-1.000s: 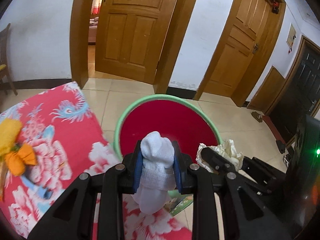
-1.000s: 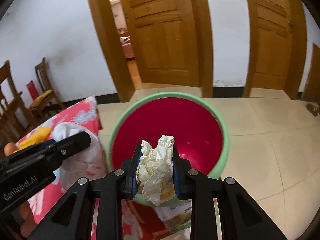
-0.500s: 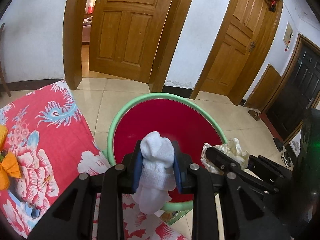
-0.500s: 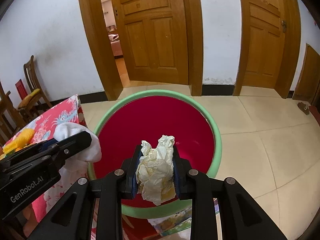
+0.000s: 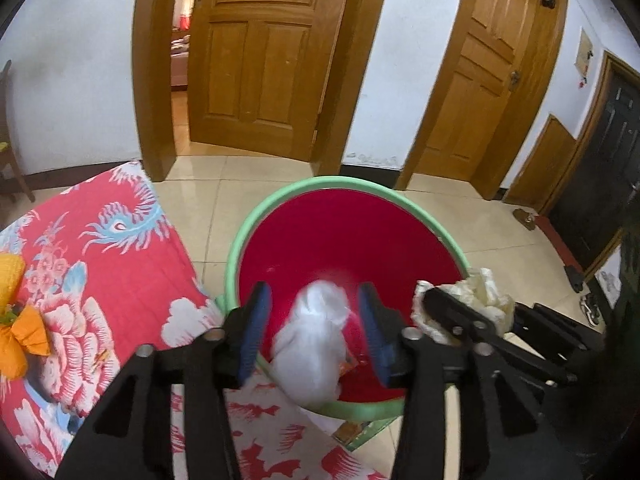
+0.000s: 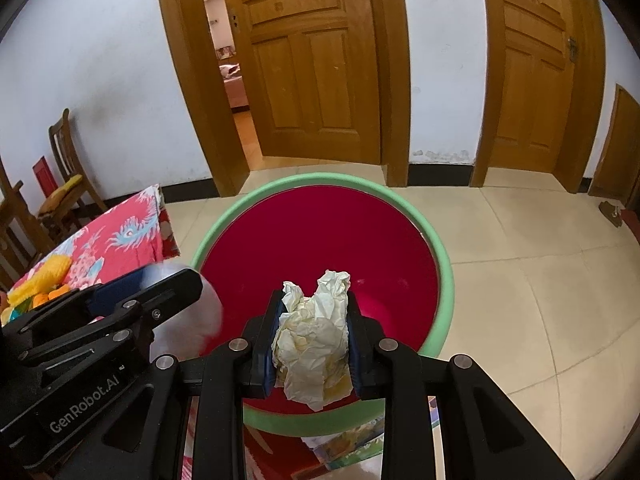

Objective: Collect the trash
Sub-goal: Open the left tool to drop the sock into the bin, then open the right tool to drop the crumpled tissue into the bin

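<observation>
A red bin with a green rim (image 5: 280,196) (image 6: 444,264) stands on the tiled floor beside the table. My left gripper (image 5: 314,320) is open above the bin's near edge. A white wad of tissue (image 5: 316,336), blurred, is loose between its fingers and is falling into the bin; it also shows in the right wrist view (image 6: 192,328). My right gripper (image 6: 312,336) is shut on a crumpled cream paper ball (image 6: 314,336) over the bin's near rim; the ball also shows in the left wrist view (image 5: 484,292).
A table with a red floral cloth (image 5: 108,264) lies to the left, with orange and yellow items (image 5: 16,320) on it. Wooden chairs (image 6: 68,184) stand at far left. Doors and walls are behind. A colourful printed sheet (image 6: 348,444) lies under the bin's near side.
My left gripper has opened and let go of the white tissue, which is dropping into the bin. Both grippers have moved further over the bin. The right gripper still holds its paper ball.
</observation>
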Demonstrator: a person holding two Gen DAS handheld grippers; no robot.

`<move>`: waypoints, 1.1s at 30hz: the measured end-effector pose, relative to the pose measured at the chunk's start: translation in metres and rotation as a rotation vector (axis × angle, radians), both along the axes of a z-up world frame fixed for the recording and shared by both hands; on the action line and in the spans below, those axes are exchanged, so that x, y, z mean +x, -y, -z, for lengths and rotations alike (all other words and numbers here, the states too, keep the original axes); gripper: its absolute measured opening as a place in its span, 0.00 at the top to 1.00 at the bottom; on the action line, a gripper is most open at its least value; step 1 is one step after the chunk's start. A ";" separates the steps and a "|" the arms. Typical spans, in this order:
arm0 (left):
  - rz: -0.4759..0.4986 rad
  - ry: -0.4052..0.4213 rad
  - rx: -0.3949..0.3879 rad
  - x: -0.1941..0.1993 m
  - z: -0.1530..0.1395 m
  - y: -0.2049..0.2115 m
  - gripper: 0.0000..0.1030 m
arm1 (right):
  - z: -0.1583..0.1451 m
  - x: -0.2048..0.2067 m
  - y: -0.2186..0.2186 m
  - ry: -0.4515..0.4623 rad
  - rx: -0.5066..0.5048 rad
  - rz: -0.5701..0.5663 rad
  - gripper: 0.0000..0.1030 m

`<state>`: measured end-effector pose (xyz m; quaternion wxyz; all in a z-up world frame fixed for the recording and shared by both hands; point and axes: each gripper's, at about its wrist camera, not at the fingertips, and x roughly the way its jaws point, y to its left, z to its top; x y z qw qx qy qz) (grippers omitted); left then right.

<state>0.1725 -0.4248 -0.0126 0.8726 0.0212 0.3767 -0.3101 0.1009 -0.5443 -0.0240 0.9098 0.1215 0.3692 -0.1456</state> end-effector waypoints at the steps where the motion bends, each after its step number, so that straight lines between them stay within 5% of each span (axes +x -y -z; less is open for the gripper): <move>1: -0.008 0.000 0.000 0.001 0.000 -0.001 0.44 | 0.000 0.000 0.001 0.000 0.001 0.002 0.72; 21: -0.012 0.019 -0.010 -0.003 -0.005 -0.009 0.34 | 0.003 0.004 -0.004 -0.009 0.009 -0.014 0.70; 26: -0.018 0.015 -0.014 -0.003 -0.006 -0.010 0.33 | 0.005 0.006 -0.003 -0.016 0.008 -0.006 0.38; 33: -0.014 0.012 -0.011 0.000 -0.006 -0.011 0.32 | 0.005 0.006 -0.002 -0.028 0.014 -0.009 0.28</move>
